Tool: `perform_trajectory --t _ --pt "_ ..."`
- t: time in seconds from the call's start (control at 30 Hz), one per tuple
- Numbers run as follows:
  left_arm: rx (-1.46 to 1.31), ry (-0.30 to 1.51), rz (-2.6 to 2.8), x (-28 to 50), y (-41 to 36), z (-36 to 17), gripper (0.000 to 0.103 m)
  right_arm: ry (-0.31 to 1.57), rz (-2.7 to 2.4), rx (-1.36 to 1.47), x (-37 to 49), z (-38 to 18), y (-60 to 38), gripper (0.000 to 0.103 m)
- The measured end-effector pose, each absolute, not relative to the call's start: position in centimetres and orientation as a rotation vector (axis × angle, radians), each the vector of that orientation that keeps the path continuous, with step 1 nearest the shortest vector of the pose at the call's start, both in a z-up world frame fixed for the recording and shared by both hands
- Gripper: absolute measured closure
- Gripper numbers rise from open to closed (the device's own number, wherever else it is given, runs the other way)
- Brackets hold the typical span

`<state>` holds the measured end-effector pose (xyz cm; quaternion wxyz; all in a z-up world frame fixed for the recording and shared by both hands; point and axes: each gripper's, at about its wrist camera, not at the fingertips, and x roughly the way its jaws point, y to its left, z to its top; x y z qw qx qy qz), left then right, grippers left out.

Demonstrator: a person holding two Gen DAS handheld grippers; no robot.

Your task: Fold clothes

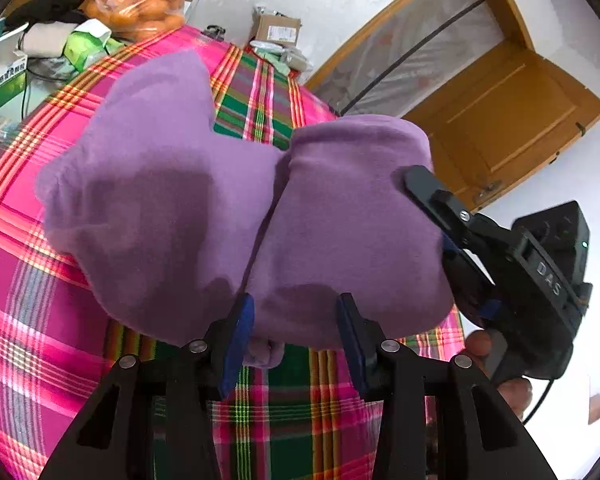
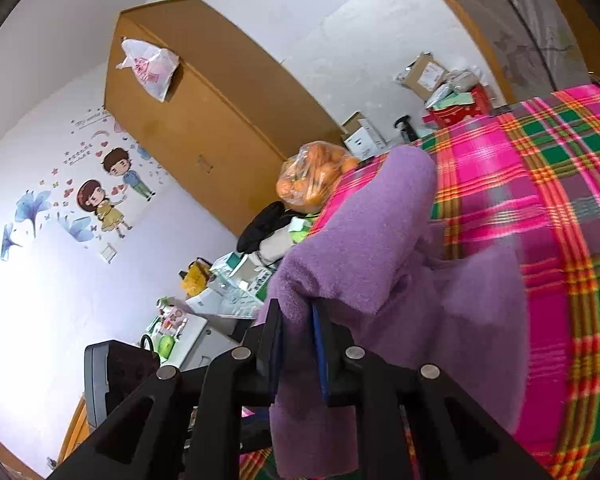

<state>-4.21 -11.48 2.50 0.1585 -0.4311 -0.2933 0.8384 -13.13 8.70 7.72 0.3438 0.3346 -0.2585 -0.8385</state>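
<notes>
A purple fleece garment (image 1: 172,184) lies bunched in two lobes on a table with a pink and green plaid cloth (image 1: 40,320). My left gripper (image 1: 296,320) is at its near edge, open, its blue pads (image 1: 240,332) spread wide. A small fold of the garment hangs between them without filling the gap. My right gripper (image 1: 436,216) comes in from the right, held by a hand (image 1: 500,368). In the right wrist view the right gripper (image 2: 298,320) is shut on a fold of the purple garment (image 2: 380,232), which drapes over the fingers and down.
A bag of oranges (image 1: 140,0), cartons (image 1: 4,76) and a black item crowd the table's far left corner. A cardboard box (image 1: 276,28) sits at the far edge. A wooden door (image 1: 500,120) stands beyond the table on the right, a wardrobe (image 2: 200,120) on the other side.
</notes>
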Motion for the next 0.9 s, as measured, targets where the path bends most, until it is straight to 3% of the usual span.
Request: perform_trajectory --t 0.6,0.9 --pt "-1.212 -0.914 2.455 -2.5 -14.3 2.4 0.059 -0.621 -2.079 0.949 -16.3 5.8 3.2 0.088" --pt "-1.215 -0.868 2.517 -1.9 -14.4 2.9 0.058 -0.579 -2.028 1.061 -17.6 4.4 0.8 0.086"
